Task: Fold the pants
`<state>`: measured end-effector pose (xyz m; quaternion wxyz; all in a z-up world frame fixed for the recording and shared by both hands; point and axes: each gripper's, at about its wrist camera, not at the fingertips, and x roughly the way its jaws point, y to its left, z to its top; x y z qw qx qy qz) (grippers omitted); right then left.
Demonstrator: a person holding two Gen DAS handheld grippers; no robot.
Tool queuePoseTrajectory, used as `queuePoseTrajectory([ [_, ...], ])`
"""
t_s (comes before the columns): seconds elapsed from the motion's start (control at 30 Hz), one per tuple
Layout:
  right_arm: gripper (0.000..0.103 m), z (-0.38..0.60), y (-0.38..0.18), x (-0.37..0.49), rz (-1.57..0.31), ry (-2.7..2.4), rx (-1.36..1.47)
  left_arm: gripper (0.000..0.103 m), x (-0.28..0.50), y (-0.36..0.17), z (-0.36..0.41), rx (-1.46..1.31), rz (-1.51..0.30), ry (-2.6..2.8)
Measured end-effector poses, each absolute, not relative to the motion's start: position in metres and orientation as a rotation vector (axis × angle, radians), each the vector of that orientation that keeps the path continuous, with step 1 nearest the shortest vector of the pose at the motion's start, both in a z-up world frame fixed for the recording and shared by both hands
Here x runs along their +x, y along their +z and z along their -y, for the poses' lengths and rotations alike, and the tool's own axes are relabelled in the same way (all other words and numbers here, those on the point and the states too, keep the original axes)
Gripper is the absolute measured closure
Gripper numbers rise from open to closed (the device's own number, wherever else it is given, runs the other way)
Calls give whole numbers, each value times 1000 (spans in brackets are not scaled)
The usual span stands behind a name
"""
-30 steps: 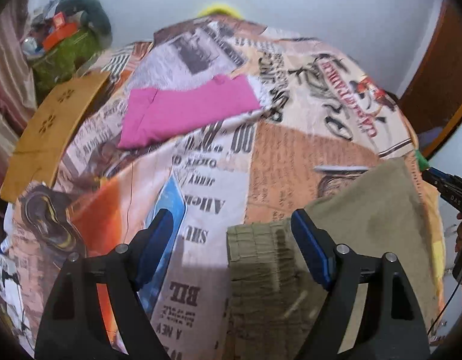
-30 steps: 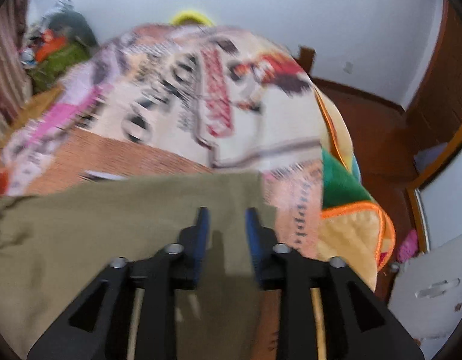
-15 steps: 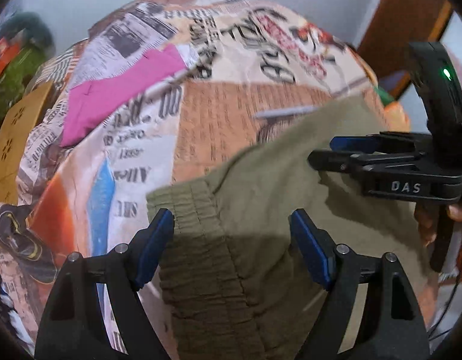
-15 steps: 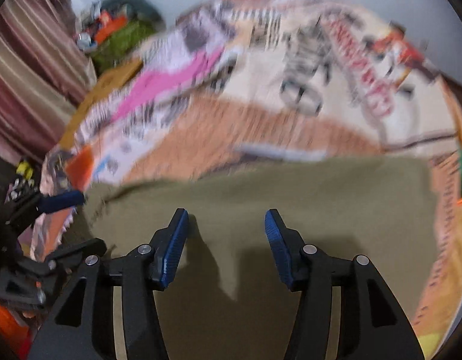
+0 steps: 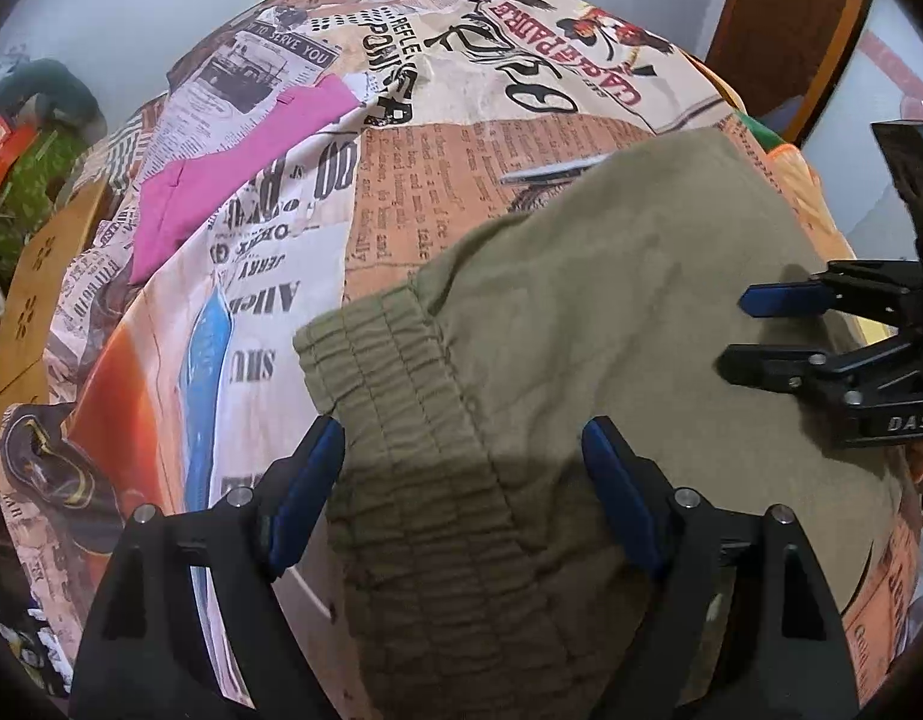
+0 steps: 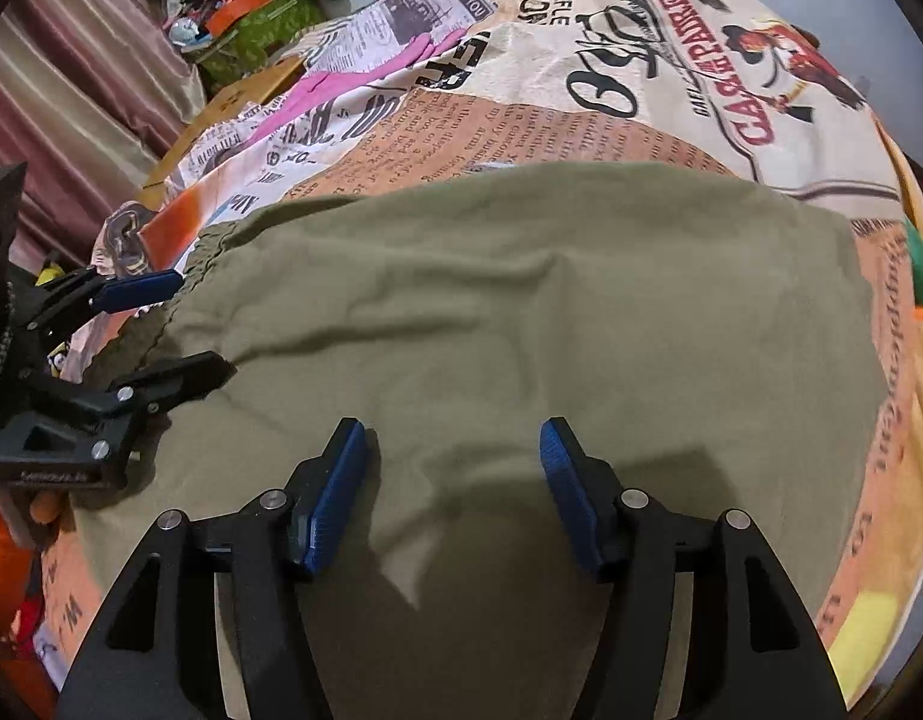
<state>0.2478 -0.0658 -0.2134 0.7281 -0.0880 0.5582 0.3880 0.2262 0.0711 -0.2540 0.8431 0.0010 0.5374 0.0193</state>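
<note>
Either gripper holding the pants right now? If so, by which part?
Nothing held. Left gripper and right gripper are both open over the olive pants.

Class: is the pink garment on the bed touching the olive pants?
Apart. The left wrist view shows printed bedsheet lying plainly between the pink garment and the olive pants.

One olive pants (image 5: 611,312), one pink garment (image 5: 233,174), one printed bedsheet (image 5: 461,96), two hand-held grippers.
</note>
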Motion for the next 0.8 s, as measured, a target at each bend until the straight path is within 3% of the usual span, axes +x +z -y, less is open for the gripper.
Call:
queuePoseTrajectory([
  [0.8, 46, 146, -199, 173, -1197, 728, -104, 21, 159, -228, -55, 12, -1110, 92],
])
